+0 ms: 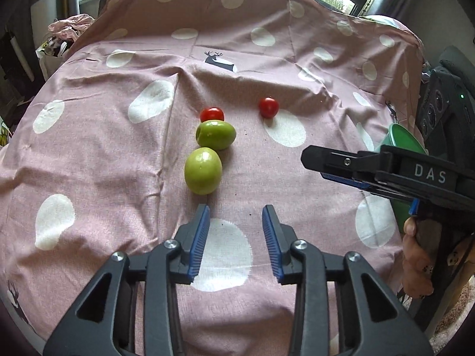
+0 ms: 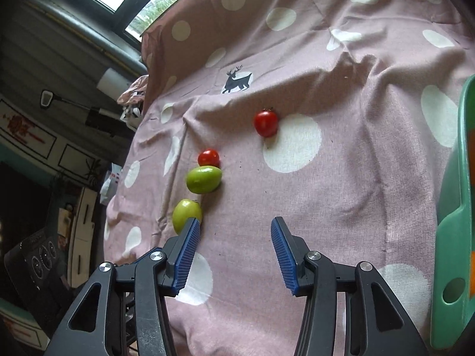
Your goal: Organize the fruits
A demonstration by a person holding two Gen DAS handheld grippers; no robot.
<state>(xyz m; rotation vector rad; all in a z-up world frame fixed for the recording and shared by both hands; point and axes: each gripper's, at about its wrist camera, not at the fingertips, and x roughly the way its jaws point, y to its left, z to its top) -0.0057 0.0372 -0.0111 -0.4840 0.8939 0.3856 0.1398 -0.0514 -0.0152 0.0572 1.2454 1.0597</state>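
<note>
Both the left claw (image 1: 234,212) and the right claw (image 2: 234,225) stood partly open, holding nothing. Two green fruits (image 1: 203,170) and two tomatoes (image 1: 268,107) lay on the spotted cloth (image 1: 118,148).

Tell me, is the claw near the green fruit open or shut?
Open. The left claw has a bare gap between its blue pads, with only the cloth showing through, just short of the green fruit.

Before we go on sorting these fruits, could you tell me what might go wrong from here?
1. The green fruits and red tomatoes are round and lie on a wrinkled cloth; a nudge may roll them.
2. One tomato touches a green fruit, so gripping either could knock the other.
</note>
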